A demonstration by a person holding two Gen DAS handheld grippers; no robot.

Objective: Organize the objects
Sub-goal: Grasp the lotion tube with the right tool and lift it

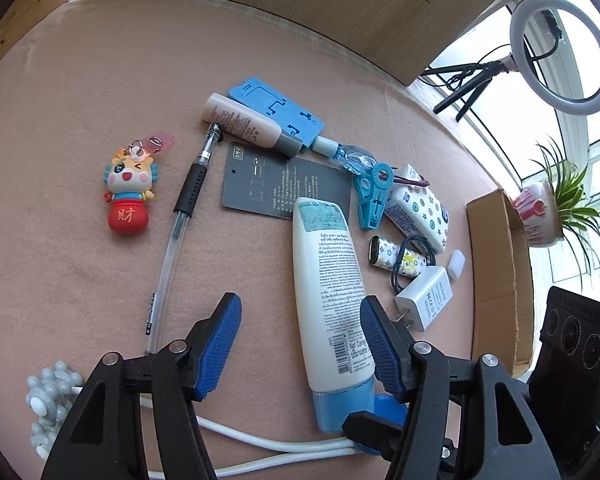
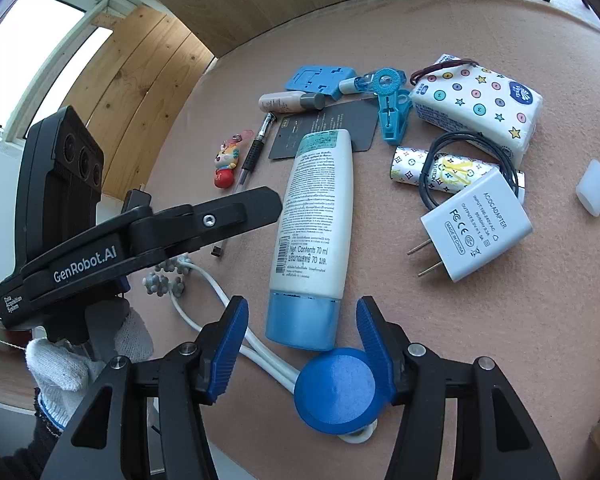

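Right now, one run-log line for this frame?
left claw: open, straddling white lotion tube | right claw: open, nothing held, near tube cap | cardboard box: far side | task: not started

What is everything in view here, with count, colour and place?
lotion tube: 1, white with blue cap, centre, lying flat
pen: 1, clear and black, left of tube
dragon charm: 1, red, far left
grey card: 1, under tube's end
blue clip: 1, beside card
tissue pack: 1, white, patterned, right
charger: 1, white, right
cardboard box: 1, brown, table edge
left gripper: open
right gripper: open
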